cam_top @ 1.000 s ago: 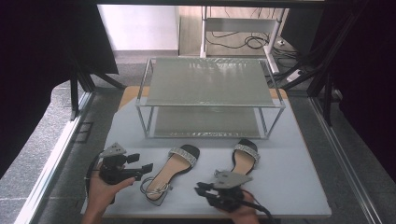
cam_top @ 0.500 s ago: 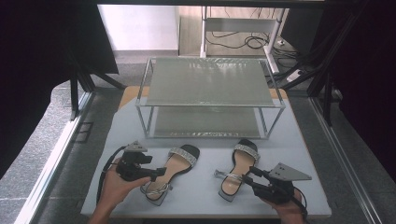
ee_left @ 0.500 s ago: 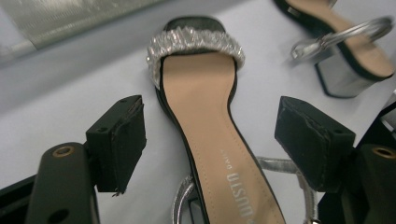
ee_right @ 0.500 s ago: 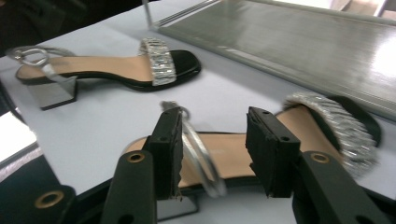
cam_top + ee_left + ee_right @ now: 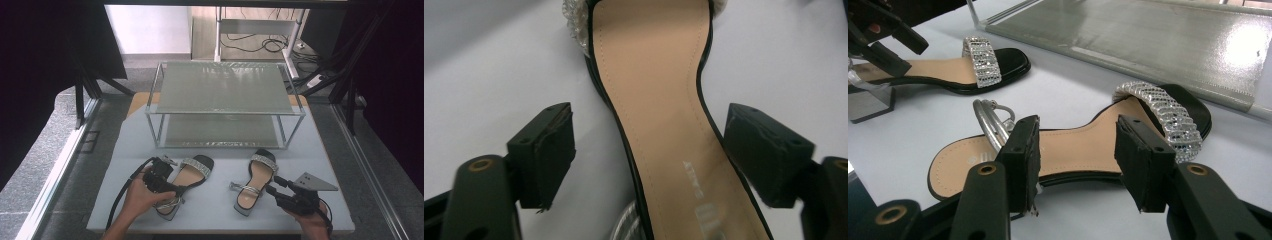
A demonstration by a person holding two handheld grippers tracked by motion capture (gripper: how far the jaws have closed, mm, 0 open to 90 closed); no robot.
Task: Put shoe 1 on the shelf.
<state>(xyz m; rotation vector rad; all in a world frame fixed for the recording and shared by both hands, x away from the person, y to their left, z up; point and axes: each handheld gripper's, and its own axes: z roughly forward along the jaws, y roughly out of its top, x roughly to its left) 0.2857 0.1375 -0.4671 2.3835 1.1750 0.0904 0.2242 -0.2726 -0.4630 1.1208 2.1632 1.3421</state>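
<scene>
Two black sandals with tan insoles and glittery toe straps lie on the pale table. My left gripper [image 5: 169, 187] [image 5: 649, 145] hangs over the heel half of the left sandal [image 5: 192, 170] [image 5: 654, 75]. Its jaws have just been opening and now straddle the insole's narrow waist, with neither pad pressing on it. The right sandal [image 5: 255, 182] [image 5: 1163, 112] lies toe toward the rack, silver ankle strap loose. My right gripper [image 5: 272, 186] [image 5: 1078, 150] is open just to that sandal's right, its jaws having widened, with nothing gripped; the insole lies past them.
A two-shelf metal rack [image 5: 225, 113] stands across the back of the table [image 5: 210, 215]. In the right gripper view the left sandal [image 5: 948, 70] and the left gripper [image 5: 883, 40] show at top left. Dark frame posts flank the table.
The left hand slid right from beside the left sandal to over its heel half. The right gripper came off the right sandal's heel, moved right, and its jaws widened.
</scene>
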